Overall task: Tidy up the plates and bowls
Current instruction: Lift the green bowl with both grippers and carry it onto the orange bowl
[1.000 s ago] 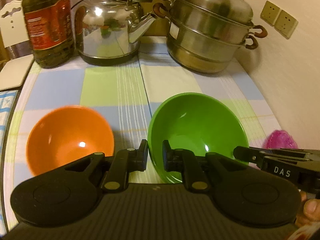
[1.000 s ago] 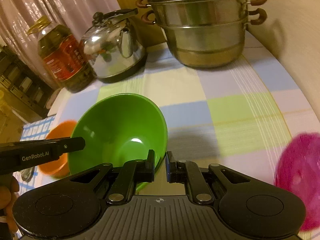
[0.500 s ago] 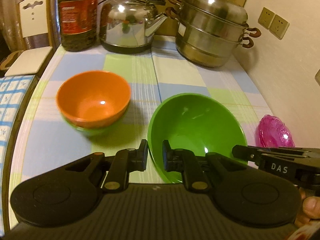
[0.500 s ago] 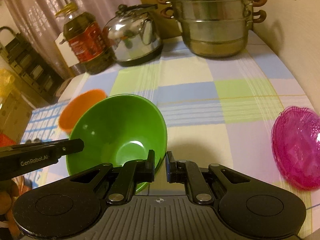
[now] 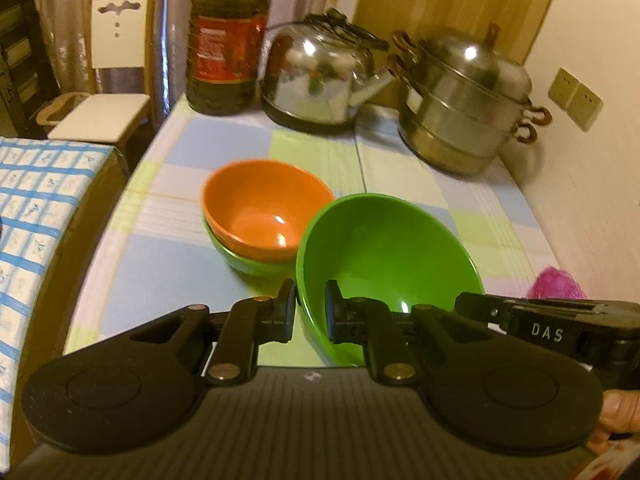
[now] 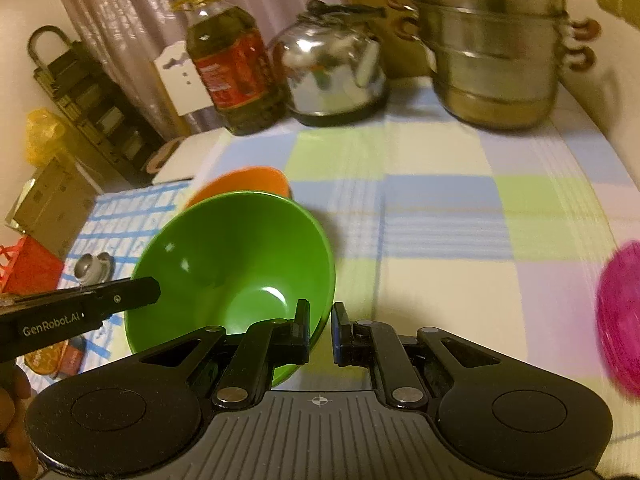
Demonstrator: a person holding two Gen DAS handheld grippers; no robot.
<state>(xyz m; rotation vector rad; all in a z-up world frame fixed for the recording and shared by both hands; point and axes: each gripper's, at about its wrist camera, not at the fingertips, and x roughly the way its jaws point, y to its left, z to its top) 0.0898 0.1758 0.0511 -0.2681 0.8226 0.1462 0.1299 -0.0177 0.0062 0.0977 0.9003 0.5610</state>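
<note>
Big green bowl [image 5: 384,256] is up off the checked tablecloth [image 5: 168,264], gripped from both sides, mouth tipped up and toward the far end of the table. Left gripper [image 5: 310,306] pinches its left rim, one finger inside, one outside, jaws nearly together on the wall. Right gripper [image 6: 320,330] clamps the opposite rim the same way, narrow gap filled by the bowl's edge. Just beside it, an orange bowl [image 5: 256,208] sits nested upright in a smaller green bowl [image 5: 244,260]. Off to the right, a pink dish [image 6: 622,316]. At the back: oil bottle [image 5: 226,40], kettle [image 5: 320,80], steamer pot [image 5: 460,108].
</note>
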